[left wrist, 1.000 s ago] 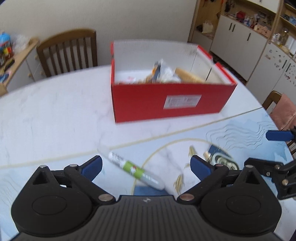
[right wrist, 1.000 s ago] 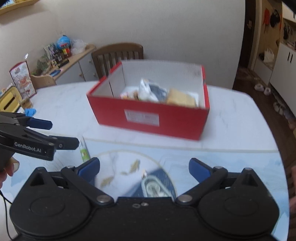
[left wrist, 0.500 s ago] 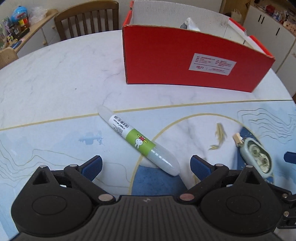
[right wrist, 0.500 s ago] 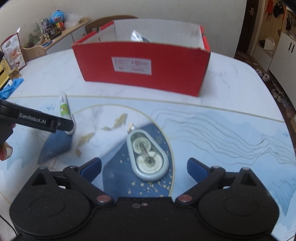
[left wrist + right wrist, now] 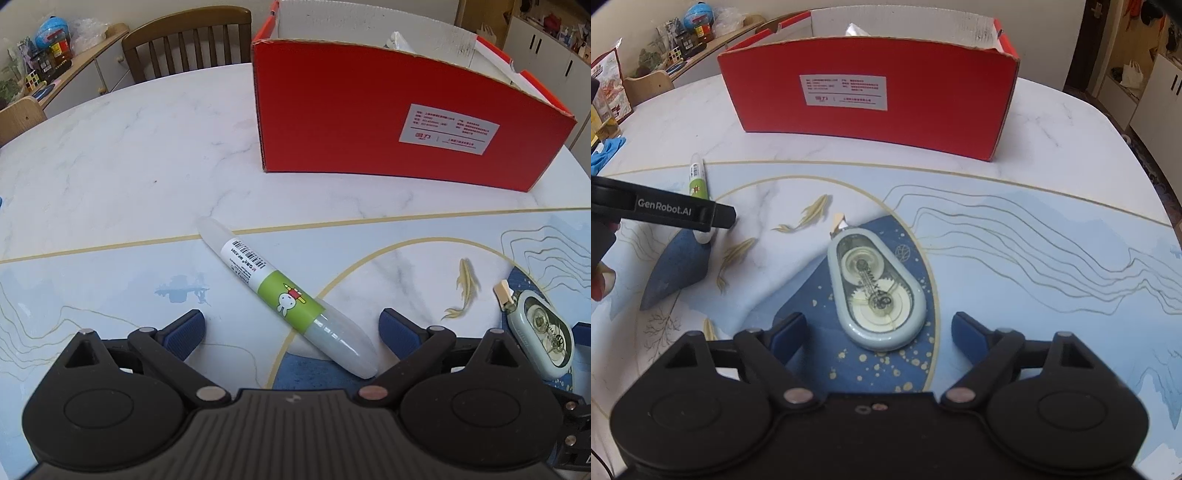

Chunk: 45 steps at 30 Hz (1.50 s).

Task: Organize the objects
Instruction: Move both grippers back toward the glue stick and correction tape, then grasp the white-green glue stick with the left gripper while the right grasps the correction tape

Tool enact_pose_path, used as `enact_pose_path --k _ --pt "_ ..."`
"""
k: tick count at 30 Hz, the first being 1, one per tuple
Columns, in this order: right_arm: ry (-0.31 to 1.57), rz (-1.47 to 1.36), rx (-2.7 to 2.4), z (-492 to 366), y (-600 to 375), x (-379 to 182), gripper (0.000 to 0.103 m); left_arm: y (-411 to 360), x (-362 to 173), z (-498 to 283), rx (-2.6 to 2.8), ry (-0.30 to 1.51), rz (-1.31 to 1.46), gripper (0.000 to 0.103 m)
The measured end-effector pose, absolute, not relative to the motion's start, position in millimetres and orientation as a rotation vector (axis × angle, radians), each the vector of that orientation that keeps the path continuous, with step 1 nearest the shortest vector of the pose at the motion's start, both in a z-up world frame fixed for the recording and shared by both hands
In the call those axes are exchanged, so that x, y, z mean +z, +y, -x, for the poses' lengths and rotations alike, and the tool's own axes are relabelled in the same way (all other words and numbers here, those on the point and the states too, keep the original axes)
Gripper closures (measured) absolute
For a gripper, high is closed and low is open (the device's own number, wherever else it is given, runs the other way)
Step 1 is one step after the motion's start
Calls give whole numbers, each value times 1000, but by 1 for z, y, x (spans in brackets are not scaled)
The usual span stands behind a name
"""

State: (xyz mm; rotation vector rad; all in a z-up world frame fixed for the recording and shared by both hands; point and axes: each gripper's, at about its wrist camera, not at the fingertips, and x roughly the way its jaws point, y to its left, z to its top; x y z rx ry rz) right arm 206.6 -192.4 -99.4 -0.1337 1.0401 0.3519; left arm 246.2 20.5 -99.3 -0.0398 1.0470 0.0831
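You're lined up for two pickups: left gripper (image 5: 291, 334) spread wide around the glue pen (image 5: 284, 302), right gripper (image 5: 877, 334) wide around the correction tape (image 5: 877, 290). Squeeze, lift, then the red box (image 5: 871, 103).

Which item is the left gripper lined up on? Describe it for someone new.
In front of the red box, on the table's blue pattern, a tube lies diagonally between the open left gripper's fingers. Unlike the flat, teardrop-shaped tape dispenser beside it, it's long, translucent white, green-banded.
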Motion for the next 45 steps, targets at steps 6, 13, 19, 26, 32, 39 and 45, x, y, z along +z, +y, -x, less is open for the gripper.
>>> enact_pose_path --k 6,13,19,26,32,39,45 --pt "1010 172 350 -208 -187 -101 26 24 -99 -242 76 1017 30 12" --pt "993 190 368 -205 -179 -99 34 27 -92 -238 31 994 0 53" --pt "1003 194 367 -200 -171 -95 52 35 -88 -236 4 1008 7 76" --pt "1057 55 340 -200 -174 -90 52 46 -86 -223 -2 1025 71 81" --pt "1111 -102 359 -192 -178 -84 52 49 -84 -204 -39 1048 174 82" --pt "1098 -164 370 -180 -179 -72 52 52 -79 -186 -47 1053 243 82" --pt "1042 -130 364 -173 -174 -57 52 51 -68 -177 -55 1022 265 82"
